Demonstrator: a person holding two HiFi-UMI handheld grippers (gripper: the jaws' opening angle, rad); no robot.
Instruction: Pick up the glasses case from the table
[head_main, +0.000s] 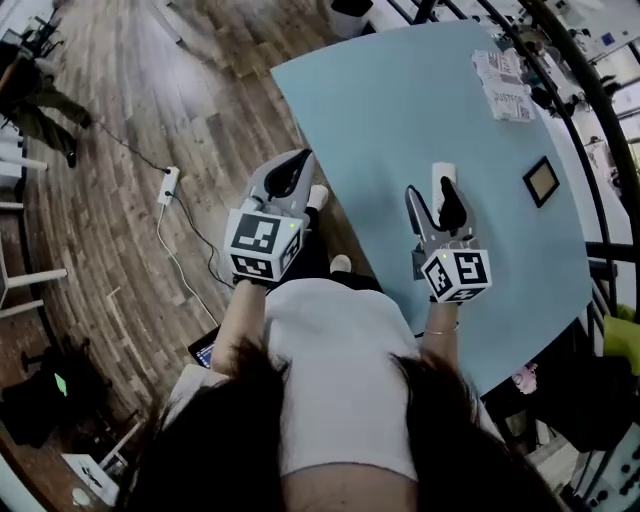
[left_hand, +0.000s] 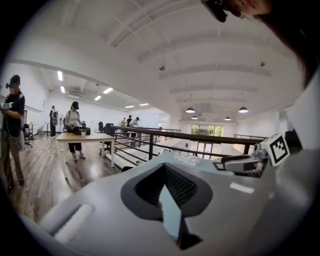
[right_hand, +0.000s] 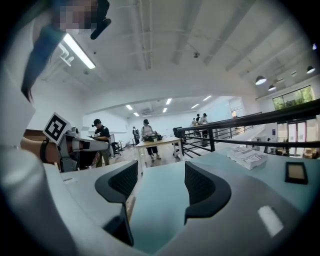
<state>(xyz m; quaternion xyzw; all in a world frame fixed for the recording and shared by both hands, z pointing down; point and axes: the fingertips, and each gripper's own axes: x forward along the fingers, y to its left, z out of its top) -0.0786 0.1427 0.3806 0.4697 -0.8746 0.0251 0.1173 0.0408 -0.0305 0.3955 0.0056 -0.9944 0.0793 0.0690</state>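
Observation:
On the light blue table (head_main: 400, 100) lie a small dark square thing with a tan middle (head_main: 541, 181) (right_hand: 296, 172) at the right and a white printed packet (head_main: 505, 85) (right_hand: 247, 156) at the far end. I cannot tell which one is the glasses case. My right gripper (head_main: 432, 195) (right_hand: 160, 180) hovers over the table's near part, open, with only bare tabletop between its pads. My left gripper (head_main: 292, 172) (left_hand: 165, 175) hangs beyond the table's left edge over the wooden floor, its pads together on nothing.
A black railing (head_main: 590, 90) runs along the table's right side. A white power strip (head_main: 168, 185) with a cable lies on the floor at the left. Several people stand by a distant wooden table (left_hand: 82, 137).

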